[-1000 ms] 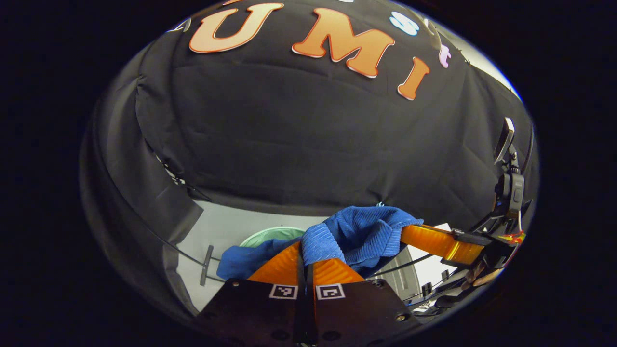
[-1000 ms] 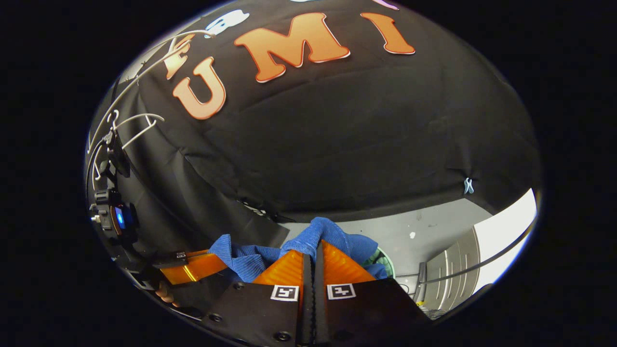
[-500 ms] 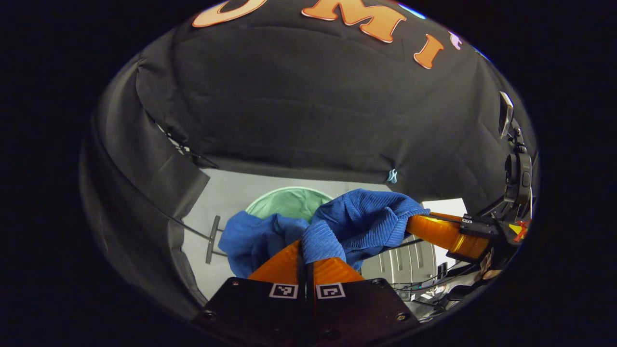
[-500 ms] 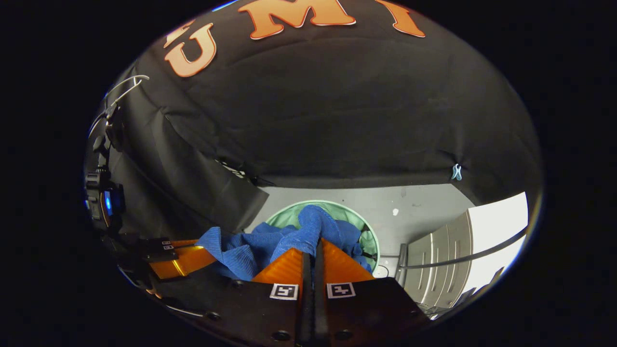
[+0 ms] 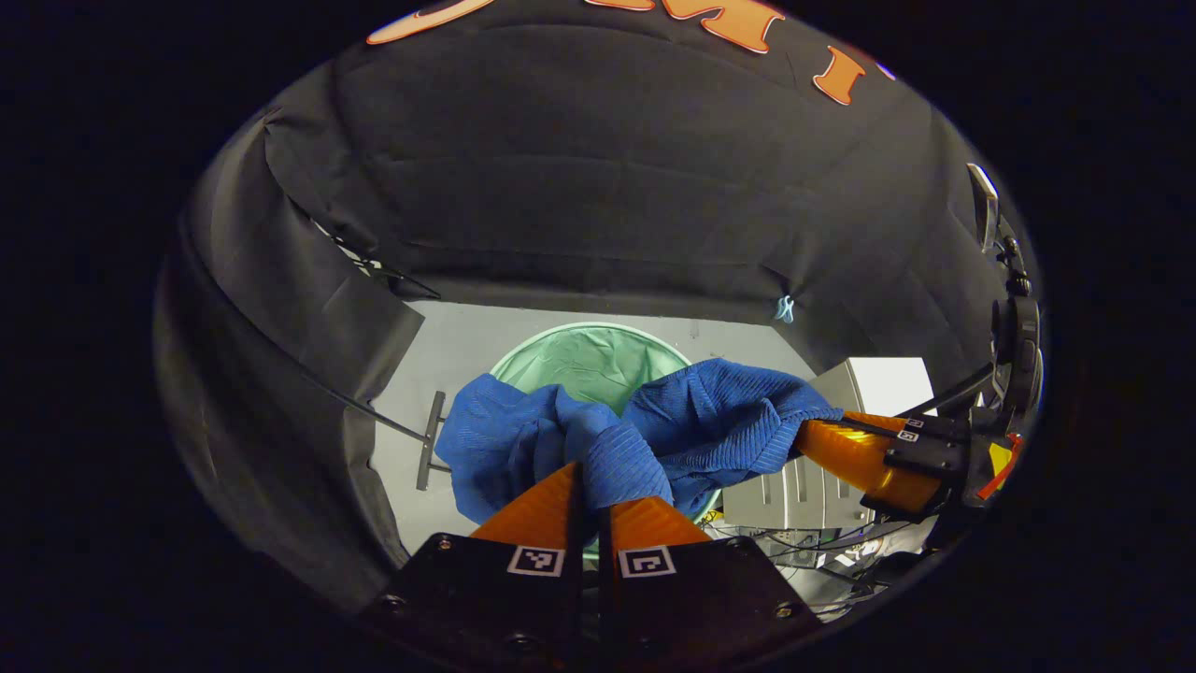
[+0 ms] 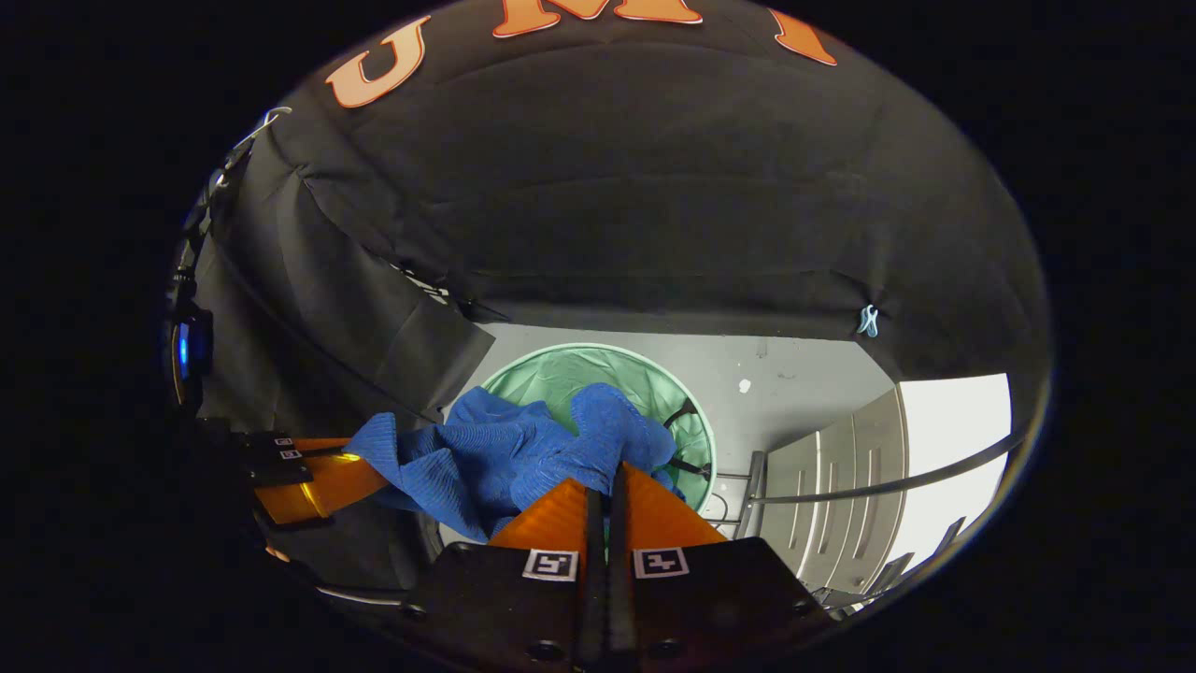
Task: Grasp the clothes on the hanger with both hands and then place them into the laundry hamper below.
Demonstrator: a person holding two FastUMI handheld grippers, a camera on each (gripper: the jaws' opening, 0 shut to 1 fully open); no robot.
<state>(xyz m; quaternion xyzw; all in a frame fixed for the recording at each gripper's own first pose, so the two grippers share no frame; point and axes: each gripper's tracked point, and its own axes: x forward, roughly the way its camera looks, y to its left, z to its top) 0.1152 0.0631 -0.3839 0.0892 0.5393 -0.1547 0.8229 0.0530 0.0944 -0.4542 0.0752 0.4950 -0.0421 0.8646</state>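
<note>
Above the green hamper (image 5: 584,355) at twelve o'clock, I hold the blue garment (image 5: 654,439) slung between my left tongs (image 5: 590,481) and right tongs (image 6: 605,481), both pinched closed on it, so next I must lower and release.

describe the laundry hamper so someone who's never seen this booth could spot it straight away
Look below the black cloth wall to the pale grey floor. The laundry hamper stands there as a round, open-topped tub with mint-green fabric lining, right under the blue garment held between the two grippers. It is the one green, circular thing, unlike the white cabinet beside it.
</note>
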